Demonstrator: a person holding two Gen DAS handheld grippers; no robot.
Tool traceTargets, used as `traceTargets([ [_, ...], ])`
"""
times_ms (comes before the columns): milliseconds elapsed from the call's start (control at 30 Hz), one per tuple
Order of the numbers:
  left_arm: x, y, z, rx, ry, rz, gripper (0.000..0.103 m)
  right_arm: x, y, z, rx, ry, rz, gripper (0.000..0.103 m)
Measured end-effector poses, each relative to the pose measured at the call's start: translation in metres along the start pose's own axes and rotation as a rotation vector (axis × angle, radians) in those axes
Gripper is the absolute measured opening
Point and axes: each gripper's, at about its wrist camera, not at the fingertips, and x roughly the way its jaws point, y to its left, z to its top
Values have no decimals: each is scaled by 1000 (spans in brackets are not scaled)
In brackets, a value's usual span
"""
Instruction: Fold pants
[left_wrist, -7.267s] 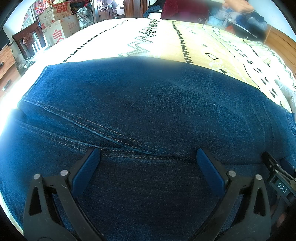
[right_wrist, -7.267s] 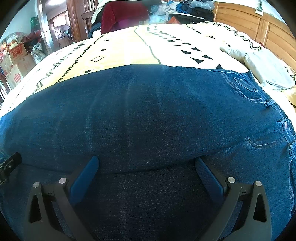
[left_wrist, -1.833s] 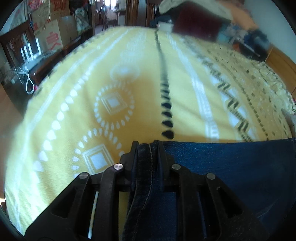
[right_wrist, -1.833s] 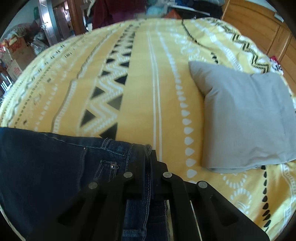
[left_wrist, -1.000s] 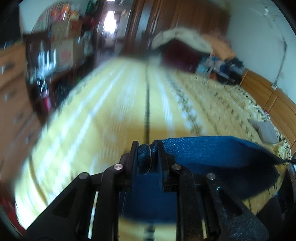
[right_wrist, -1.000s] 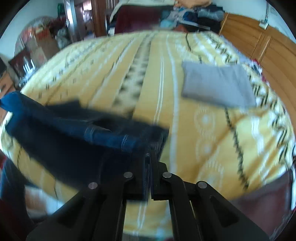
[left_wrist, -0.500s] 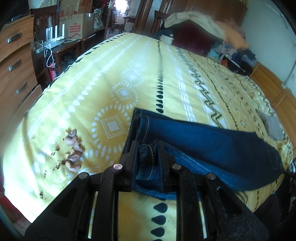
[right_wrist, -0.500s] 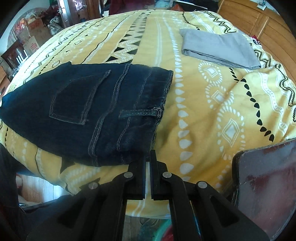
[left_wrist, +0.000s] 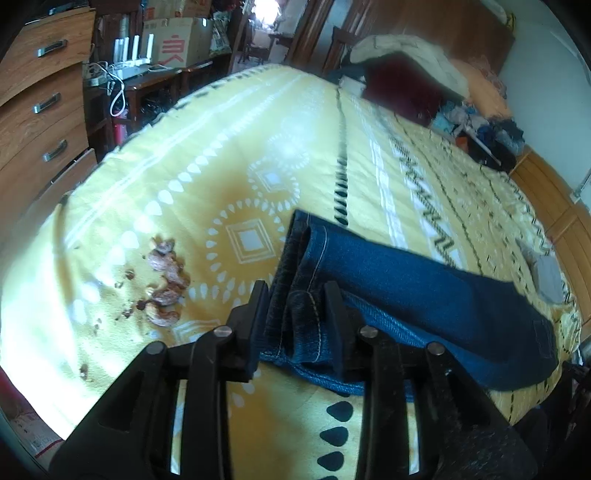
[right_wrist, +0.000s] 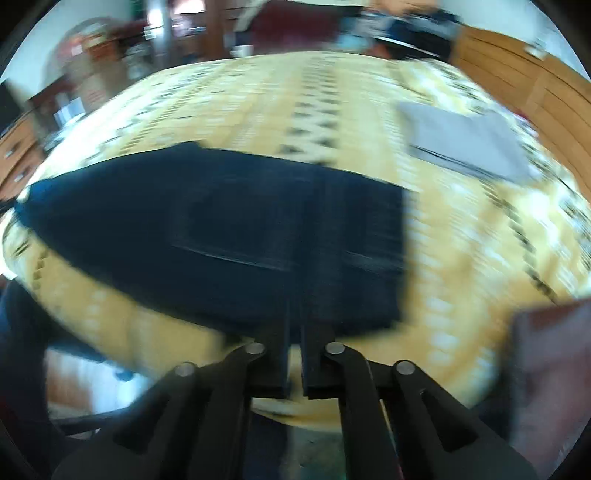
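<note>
The blue jeans lie folded lengthwise on the yellow patterned bedspread. My left gripper is just above the bed's near edge with the bunched hem ends between its fingers; the jaws stand a little apart. In the blurred right wrist view the jeans lie flat with the waist end on the right. My right gripper is shut and empty, over the near edge of the waist end.
A folded grey garment lies on the bed beyond the waist end, and also shows small in the left wrist view. Brown crumbs lie left of the hems. A wooden dresser and boxes stand left of the bed.
The left jaws have spread slightly around the hems, and that end now rests on the bed. The right gripper, empty, has moved forward toward the waist end; its view is blurred.
</note>
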Motion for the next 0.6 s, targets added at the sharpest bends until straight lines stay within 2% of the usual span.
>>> traceTargets([
  [67, -14, 3, 2, -10, -44, 6, 31, 16, 45, 16, -72, 8, 71, 33],
  [167, -39, 18, 6, -72, -111, 44, 31, 36, 110, 40, -172, 20, 175, 35],
  [267, -64, 23, 1, -95, -169, 26, 31, 51, 174, 67, -255, 17, 282, 36],
  [367, -72, 8, -10, -96, -169, -57, 33, 64, 231, 96, -335, 11, 358, 37],
  [433, -66, -2, -21, -142, -140, -154, 44, 70, 268, 119, -373, 9, 413, 38],
  [467, -62, -9, -29, -160, -135, -192, 46, 75, 291, 135, -395, 9, 445, 42],
  [567, -47, -21, -48, -231, -123, -275, 50, 93, 354, 180, -457, 9, 524, 45],
  [600, -44, -24, -50, -248, -120, -282, 50, 100, 375, 193, -468, 12, 540, 47],
])
